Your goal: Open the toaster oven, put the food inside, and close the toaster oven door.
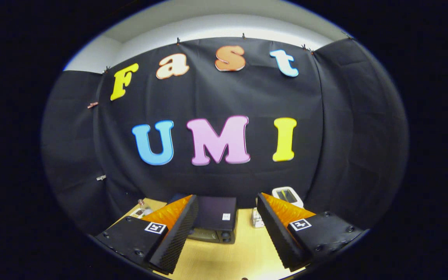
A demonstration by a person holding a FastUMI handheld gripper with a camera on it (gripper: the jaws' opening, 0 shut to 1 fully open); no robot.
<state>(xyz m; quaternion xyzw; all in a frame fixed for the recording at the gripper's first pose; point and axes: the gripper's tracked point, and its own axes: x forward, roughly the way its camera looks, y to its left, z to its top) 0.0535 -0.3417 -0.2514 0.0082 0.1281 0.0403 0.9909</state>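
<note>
Gripper view, single frame. Gripper point(227, 225) is held above a light wooden table point(224, 258) with its two fingers spread wide, nothing between them and neither finger touching any object. Each finger carries a square marker tag on its upper face.

Toaster oven point(214, 223), dark-bodied, stands on the table ahead of the fingers, nearer the left finger, whose tip hides part of its left side. Its top surface faces the camera and bears a small white sticker toward the right. A narrow strip of its front face is visible along the lower edge, with two round knobs at the right end. Door condition cannot be determined from this angle.

Small white item point(257, 219) stands on the table just right of the oven, beside the inner edge of the right finger; its nature cannot be made out. White device with a dark window point(287, 195) sits beyond the right finger, near the booth's black cloth wall point(224, 97).

Small objects point(141, 210) lie at the far left corner of the table, beyond the left finger, too small to identify. Food cannot be identified with certainty among the visible items.
</note>
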